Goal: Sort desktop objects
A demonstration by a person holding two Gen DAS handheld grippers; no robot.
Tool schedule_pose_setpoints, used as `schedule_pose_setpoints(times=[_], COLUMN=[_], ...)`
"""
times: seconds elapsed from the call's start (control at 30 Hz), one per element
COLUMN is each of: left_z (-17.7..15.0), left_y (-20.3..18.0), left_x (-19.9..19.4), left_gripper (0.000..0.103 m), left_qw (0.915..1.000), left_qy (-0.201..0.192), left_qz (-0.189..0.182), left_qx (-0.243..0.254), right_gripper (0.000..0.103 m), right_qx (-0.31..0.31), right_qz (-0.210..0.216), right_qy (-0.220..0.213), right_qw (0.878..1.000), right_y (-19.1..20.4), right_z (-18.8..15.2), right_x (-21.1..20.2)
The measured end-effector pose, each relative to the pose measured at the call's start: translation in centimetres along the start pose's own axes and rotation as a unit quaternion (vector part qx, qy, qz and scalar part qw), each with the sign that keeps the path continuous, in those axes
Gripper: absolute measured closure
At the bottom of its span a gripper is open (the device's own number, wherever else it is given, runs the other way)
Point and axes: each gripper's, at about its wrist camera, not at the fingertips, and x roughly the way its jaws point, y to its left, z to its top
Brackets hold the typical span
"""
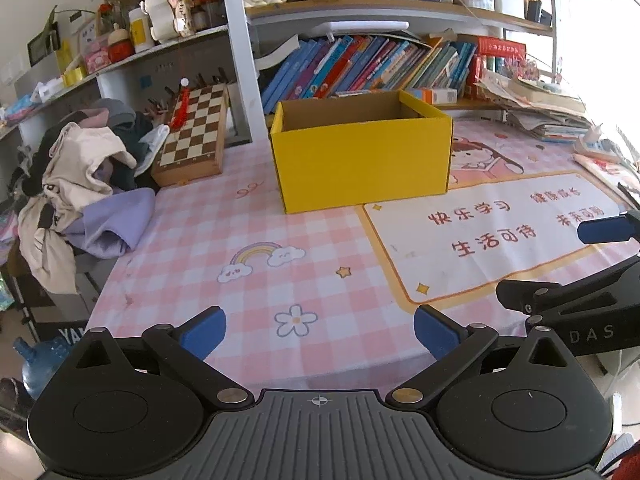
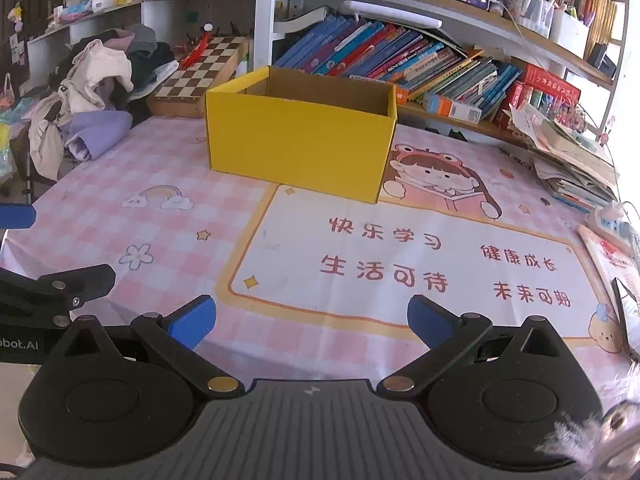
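Observation:
An open yellow cardboard box (image 1: 360,156) stands on the pink checked desk mat (image 1: 240,248), toward the back; it also shows in the right wrist view (image 2: 300,140). Its inside bottom is hidden. My left gripper (image 1: 320,332) is open and empty, low over the desk's near edge. My right gripper (image 2: 312,320) is open and empty over the white panel with red Chinese text (image 2: 400,264). The right gripper's blue fingertip (image 1: 604,230) shows at the right edge of the left wrist view. The left gripper's arm (image 2: 52,288) shows at the left edge of the right wrist view.
A chessboard box (image 1: 192,136) leans at the back left beside a heap of clothes (image 1: 80,184). Shelves of books (image 1: 380,64) run behind the yellow box. Stacked papers (image 2: 568,160), a power strip (image 2: 612,224) and a booklet (image 2: 612,264) lie at the right.

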Motion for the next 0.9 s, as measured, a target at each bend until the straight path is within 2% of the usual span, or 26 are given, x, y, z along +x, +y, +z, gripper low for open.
schedule_pose_setpoints(times=[0.9], left_z=[-0.16], left_y=[-0.47], left_x=[0.32], left_gripper=[0.0], left_qw=[0.9998], left_qy=[0.017], left_qz=[-0.008], left_qx=[0.003], right_gripper=[0.0], right_qx=[-0.004], right_qz=[0.0], right_qy=[0.022], right_qw=[1.0], right_y=[0.01], right_z=[-0.44], right_x=[0.24])
